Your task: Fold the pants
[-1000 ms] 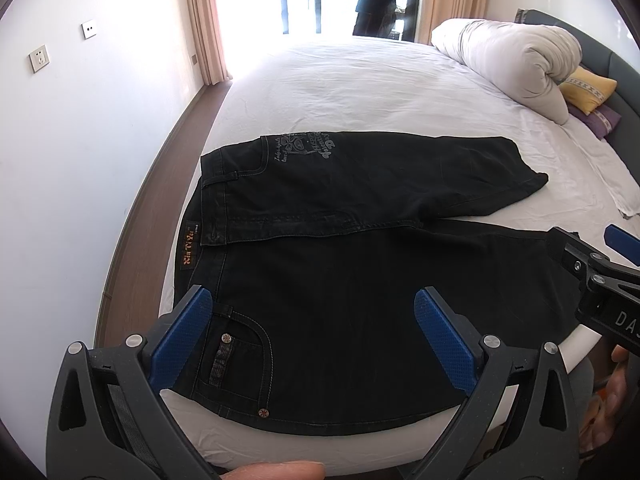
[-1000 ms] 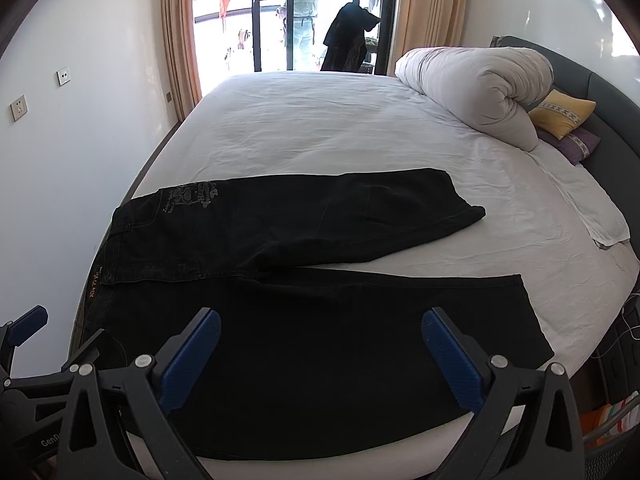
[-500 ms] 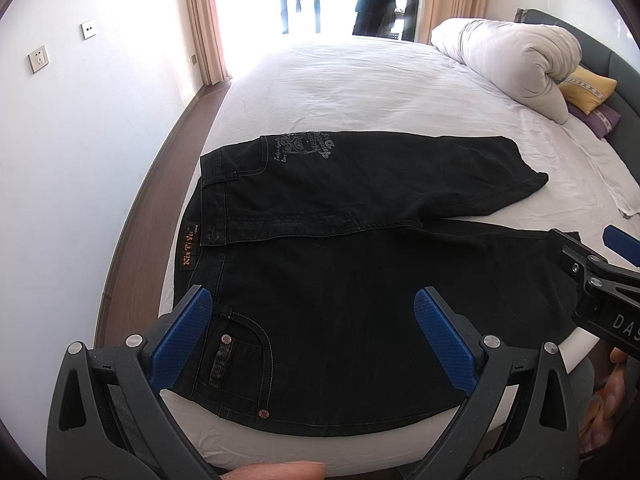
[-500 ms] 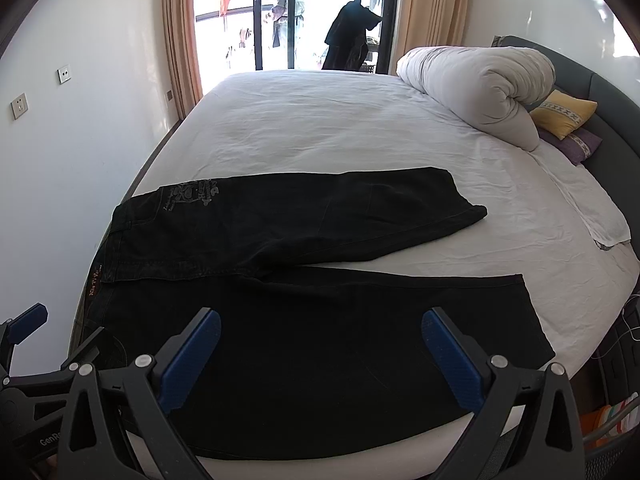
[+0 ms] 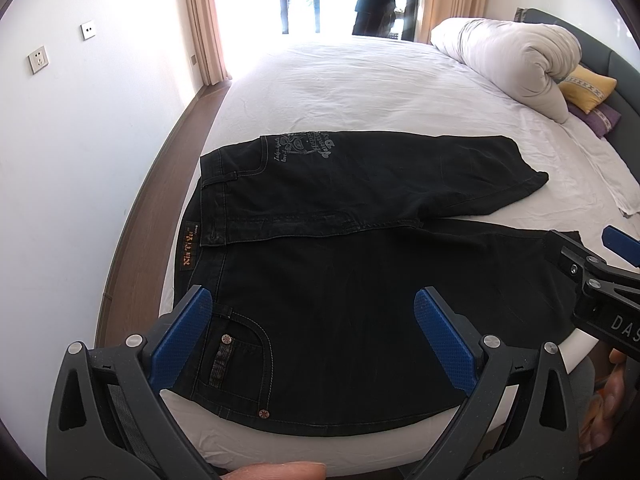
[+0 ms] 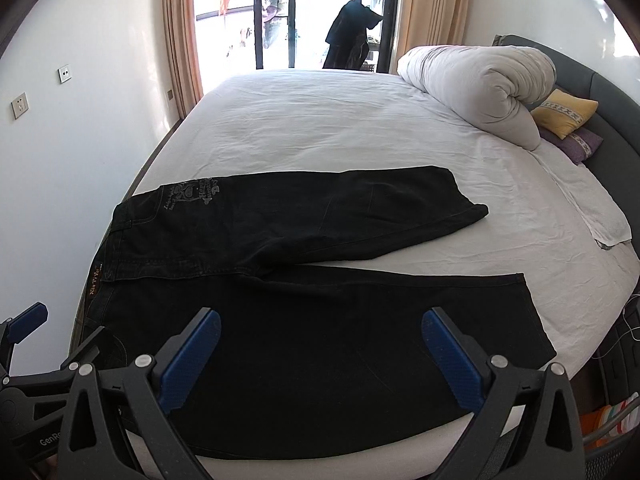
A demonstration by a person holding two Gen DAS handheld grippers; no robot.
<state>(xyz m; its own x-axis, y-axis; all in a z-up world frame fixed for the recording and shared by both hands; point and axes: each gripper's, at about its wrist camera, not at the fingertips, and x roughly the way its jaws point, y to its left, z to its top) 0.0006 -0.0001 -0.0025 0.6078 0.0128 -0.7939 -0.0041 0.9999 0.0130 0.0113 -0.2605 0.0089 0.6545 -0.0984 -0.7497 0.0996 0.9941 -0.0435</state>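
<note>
Left wrist view takes in the waistband end of the black jeans (image 5: pixel 360 264), spread across the near edge of a white-sheeted bed (image 5: pixel 360 80): an orange-lettered waist label (image 5: pixel 189 249), a riveted front pocket (image 5: pixel 236 360) and grey printed lettering (image 5: pixel 304 146) on the far hip. At its right edge the right gripper (image 5: pixel 612 280) juts in over the hem of the near leg, with fingers (image 5: pixel 608 400) of the person's hand visible beneath it.

Right wrist view shows what that one cuts off: the whole length of both legs, the far one angled away and ending short of the near one, the near hem (image 6: pixel 532 312) lying by the bed's right side. It also shows a rolled white duvet (image 6: pixel 480 88), a yellow cushion (image 6: pixel 564 112) against the grey headboard, and a person (image 6: pixel 274 12) on the balcony beyond the glass door. The left gripper (image 6: pixel 36 356) pokes in at lower left.

Both pairs of blue-padded jaws stand spread wide, holding nothing and touching nothing. The left gripper (image 5: pixel 312 344) hovers above the pocket area and the right gripper (image 6: pixel 320 356) above the near leg, each pointed across the bed and tipped down toward it. A fingertip (image 5: pixel 276 470) shows at the bottom of the left view.
</note>
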